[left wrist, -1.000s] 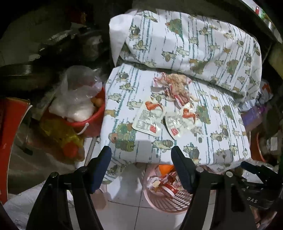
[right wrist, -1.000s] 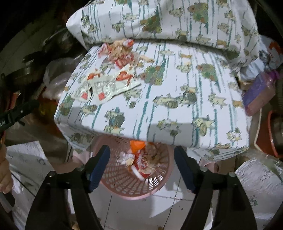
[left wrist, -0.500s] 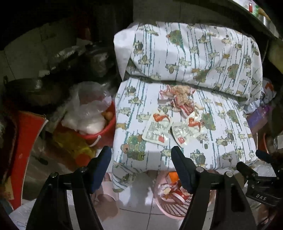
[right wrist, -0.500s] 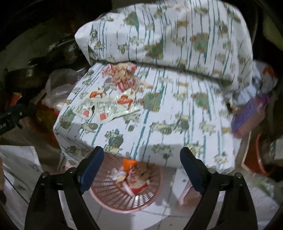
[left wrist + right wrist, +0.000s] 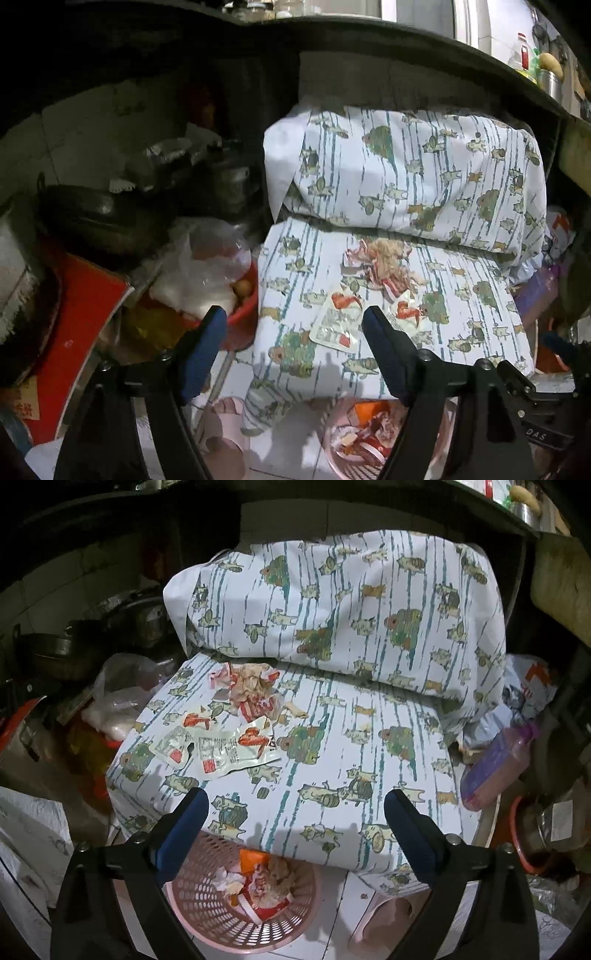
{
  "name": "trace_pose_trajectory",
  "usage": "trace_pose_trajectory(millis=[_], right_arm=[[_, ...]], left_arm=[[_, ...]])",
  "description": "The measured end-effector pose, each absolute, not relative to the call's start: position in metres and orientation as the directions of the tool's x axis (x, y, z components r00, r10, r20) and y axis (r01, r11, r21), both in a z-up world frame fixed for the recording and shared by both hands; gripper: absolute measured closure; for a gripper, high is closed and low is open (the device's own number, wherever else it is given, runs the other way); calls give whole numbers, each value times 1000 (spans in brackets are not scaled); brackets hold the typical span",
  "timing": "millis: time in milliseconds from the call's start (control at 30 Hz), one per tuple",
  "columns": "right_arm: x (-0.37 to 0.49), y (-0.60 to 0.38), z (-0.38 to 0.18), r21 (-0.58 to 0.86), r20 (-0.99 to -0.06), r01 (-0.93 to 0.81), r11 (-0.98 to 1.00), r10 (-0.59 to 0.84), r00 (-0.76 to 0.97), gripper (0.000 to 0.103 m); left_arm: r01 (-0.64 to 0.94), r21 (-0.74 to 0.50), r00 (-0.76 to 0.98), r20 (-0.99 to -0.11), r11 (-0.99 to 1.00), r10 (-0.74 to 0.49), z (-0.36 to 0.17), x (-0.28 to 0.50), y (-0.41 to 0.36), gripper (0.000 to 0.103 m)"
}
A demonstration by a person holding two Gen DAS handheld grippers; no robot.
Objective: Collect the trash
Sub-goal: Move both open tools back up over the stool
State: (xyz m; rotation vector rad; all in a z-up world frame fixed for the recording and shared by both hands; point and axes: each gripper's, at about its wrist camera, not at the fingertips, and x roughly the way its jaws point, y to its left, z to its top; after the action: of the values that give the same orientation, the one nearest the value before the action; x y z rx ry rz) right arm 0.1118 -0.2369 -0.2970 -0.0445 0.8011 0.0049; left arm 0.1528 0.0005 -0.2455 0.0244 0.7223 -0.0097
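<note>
Flat white-and-red snack wrappers [image 5: 218,747] [image 5: 338,321] lie on a seat covered in patterned cloth [image 5: 332,760] [image 5: 295,280]. Behind them sits a crumpled heap of red and beige wrappers [image 5: 255,690] [image 5: 384,264]. A pink mesh basket [image 5: 207,919] [image 5: 332,443] holding wrappers stands on the floor below the seat's front edge. My left gripper [image 5: 295,328] hovers above the seat's front left corner, jaws opening, nothing between them. My right gripper [image 5: 295,812] hangs over the seat's front edge above the basket, jaws opening and empty.
A red bucket [image 5: 245,306] with a clear plastic bag [image 5: 207,269] stands left of the seat, dark pans [image 5: 96,218] behind it. A patterned cushion [image 5: 351,602] backs the seat. A purple box [image 5: 495,764] and orange tub [image 5: 521,845] crowd the right side. White tiled floor [image 5: 373,886] lies below.
Both grippers have risen and tilted upward, so the seat and cushion sit lower and smaller in view. The right jaws have spread clearly wider; the left jaws slightly.
</note>
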Motion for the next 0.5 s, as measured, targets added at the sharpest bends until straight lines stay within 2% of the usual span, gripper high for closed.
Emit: trace_pose_trajectory(millis=[133, 200, 500], right_arm=[[110, -237, -294, -41, -705, -14, 999, -19, 709, 7], [107, -235, -291, -34, -697, -28, 999, -3, 717, 7], [103, -232, -279, -21, -657, -52, 998, 26, 754, 3]], left_arm=[[31, 28, 761, -648, 999, -5, -239, 153, 2, 24], [31, 25, 769, -640, 999, -8, -236, 152, 3, 18], [30, 33, 783, -622, 999, -3, -229, 151, 1, 17]])
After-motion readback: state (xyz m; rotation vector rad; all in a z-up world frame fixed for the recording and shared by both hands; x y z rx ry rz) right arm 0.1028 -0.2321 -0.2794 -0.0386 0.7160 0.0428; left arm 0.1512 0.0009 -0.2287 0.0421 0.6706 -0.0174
